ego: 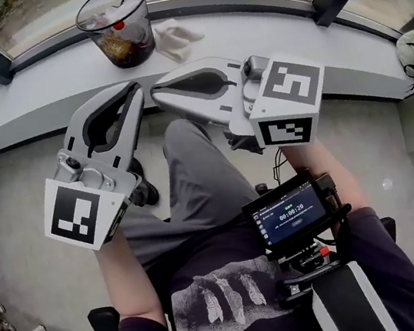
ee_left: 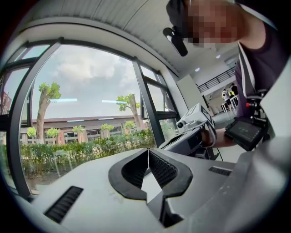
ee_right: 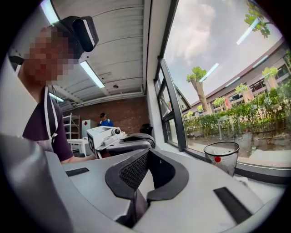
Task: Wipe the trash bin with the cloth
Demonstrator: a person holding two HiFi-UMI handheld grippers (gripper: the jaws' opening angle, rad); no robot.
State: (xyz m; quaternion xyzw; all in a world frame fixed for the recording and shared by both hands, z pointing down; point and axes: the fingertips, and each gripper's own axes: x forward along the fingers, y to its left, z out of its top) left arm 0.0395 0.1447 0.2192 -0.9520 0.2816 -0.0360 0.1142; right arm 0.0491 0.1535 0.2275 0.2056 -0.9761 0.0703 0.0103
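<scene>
Ahead — trash bin (ego: 114,23) beside cloth (ego: 175,39), on windowsill (ego: 288,39).

Bin (ego: 115,26), upper centre: black wire mesh, dark brown contents, one red spot.
Cloth (ego: 174,40), just right of it: white.
Sill (ego: 40,94): pale grey-white.
Left hand-held gripper (ego: 137,92): light grey shell, black ribbed pads. Left cube (ego: 74,211), left of centre: white with black square markers.
Right hand-held gripper (ego: 155,95): same grey and black. Right cube (ego: 290,97): same black-on-white pattern.
Trousers (ego: 193,178), centre: mid grey.
Shirt (ego: 227,290), bottom: dark purple-black, whitish print.
Screen (ego: 292,213): black, teal digits.
Floor (ego: 15,230): pale grey, faintly speckled.
</scene>
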